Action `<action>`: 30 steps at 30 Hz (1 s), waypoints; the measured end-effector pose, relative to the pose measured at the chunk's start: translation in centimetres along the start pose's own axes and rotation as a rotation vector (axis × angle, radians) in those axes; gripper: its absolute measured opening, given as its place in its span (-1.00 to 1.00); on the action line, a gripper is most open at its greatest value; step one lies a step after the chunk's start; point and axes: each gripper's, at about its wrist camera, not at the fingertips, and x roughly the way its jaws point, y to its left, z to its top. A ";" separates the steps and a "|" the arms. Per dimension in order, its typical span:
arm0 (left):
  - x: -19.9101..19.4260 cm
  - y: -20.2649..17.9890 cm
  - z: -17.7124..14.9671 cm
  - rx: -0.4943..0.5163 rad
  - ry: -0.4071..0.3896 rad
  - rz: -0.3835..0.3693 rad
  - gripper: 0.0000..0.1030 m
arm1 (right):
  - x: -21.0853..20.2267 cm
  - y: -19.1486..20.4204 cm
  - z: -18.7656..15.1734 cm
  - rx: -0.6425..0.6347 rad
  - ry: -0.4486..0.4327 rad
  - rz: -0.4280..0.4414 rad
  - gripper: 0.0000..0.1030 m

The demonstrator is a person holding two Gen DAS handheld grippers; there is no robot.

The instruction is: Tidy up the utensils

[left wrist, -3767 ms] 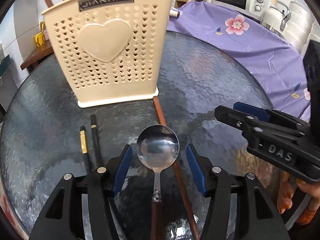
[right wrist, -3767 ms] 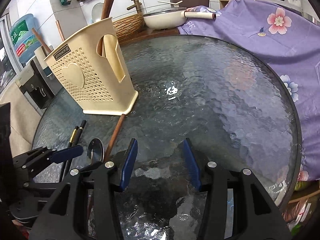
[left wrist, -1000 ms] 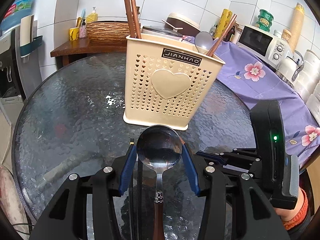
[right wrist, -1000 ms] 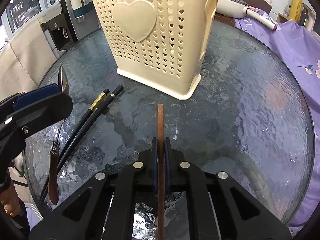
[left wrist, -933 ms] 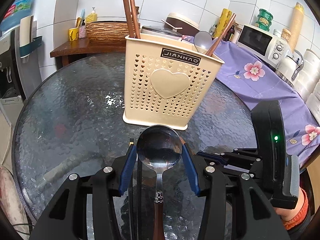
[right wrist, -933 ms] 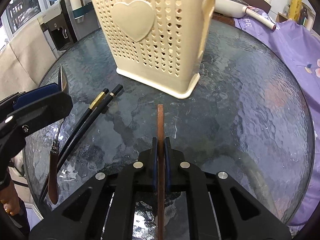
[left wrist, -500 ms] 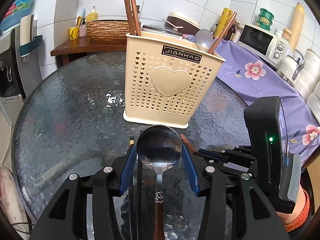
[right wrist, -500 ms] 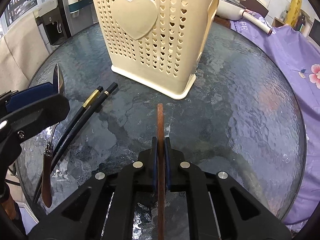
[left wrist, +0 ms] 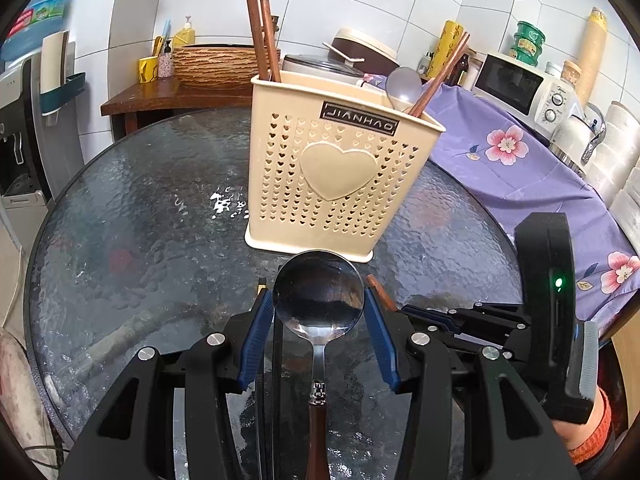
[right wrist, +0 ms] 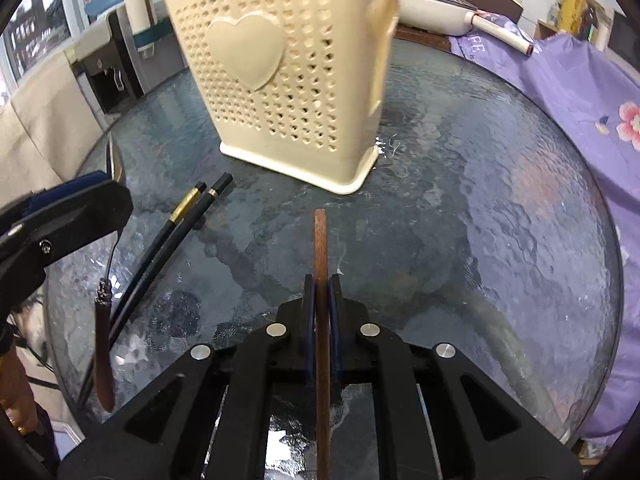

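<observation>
Spoon (left wrist: 319, 298) sits clamped by its bowl between the left gripper (left wrist: 319, 322) pads, above the glass table (left wrist: 132, 248); right gripper (right wrist: 321, 322) is closed on a brown chopstick (right wrist: 320, 248); cream holder (left wrist: 340, 176) stands just ahead; black chopsticks (right wrist: 176, 224) lie left; open glass toward the purple cloth (right wrist: 560, 92).

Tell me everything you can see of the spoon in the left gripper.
The spoon has a round, shiny metal bowl, a thin metal neck, a small ribbed collar and a dark brown handle that looks like wood. The left gripper is shut on it: its blue pads press the bowl's two edges, hollow side facing the camera. The right wrist view shows it edge-on, bowl up and handle hanging down over the glass table, beside the black chopsticks. It sits in front of the cream holder, not touching it.
</observation>
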 end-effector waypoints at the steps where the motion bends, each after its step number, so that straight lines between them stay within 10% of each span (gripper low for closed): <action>1: -0.2 -0.1 0.1 0.005 -0.005 -0.002 -0.11 | -0.3 -0.4 0.0 0.012 -0.010 0.008 -0.86; 15: -2.4 -2.3 1.1 0.067 -0.089 -0.060 -0.11 | -8.4 -4.1 0.3 0.127 -0.302 0.183 -0.86; 30: -4.4 -2.7 2.4 0.088 -0.131 -0.092 -0.11 | -13.8 -2.7 0.9 0.061 -0.416 0.201 -0.86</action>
